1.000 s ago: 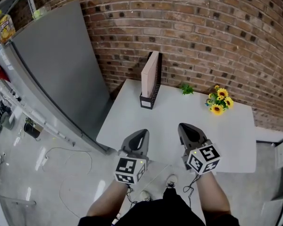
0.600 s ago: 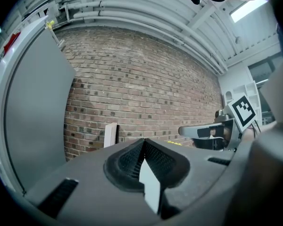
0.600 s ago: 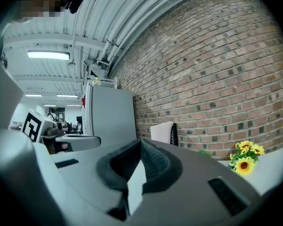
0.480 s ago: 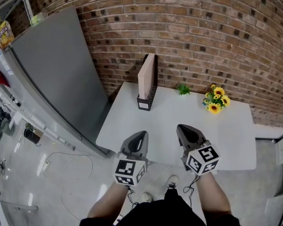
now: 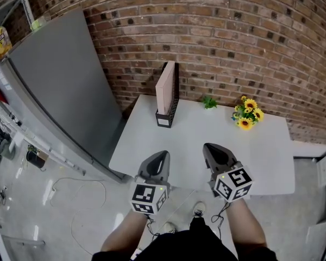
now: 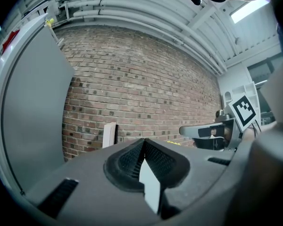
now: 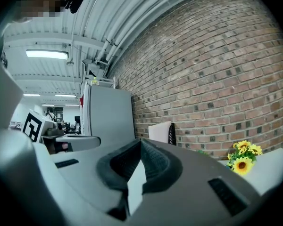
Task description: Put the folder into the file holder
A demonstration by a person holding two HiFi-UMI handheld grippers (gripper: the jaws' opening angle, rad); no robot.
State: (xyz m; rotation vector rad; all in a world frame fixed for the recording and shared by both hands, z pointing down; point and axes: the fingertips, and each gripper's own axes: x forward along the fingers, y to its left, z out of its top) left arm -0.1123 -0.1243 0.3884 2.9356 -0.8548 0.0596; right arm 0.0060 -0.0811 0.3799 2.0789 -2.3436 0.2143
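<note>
A pale beige folder [image 5: 164,87] stands upright inside the black mesh file holder [image 5: 167,118] at the back left of the white table [image 5: 206,137]. In the left gripper view the folder [image 6: 109,134] shows far ahead against the brick wall, with the holder [image 6: 116,134] beside it. The right gripper view has the folder [image 7: 160,131] and holder [image 7: 172,133] ahead too. My left gripper [image 5: 164,154] and right gripper [image 5: 209,147] hover side by side over the table's near edge, far from the holder. Both are shut with nothing between the jaws.
A bunch of sunflowers [image 5: 246,113] and a small green sprig [image 5: 208,101] lie at the back right of the table. A tall grey cabinet [image 5: 60,86] stands to the left. A brick wall [image 5: 233,42] runs behind the table. Cables lie on the floor [image 5: 70,200].
The head view has shifted slightly. Both grippers hold their places and stay shut; the folder stays in the holder.
</note>
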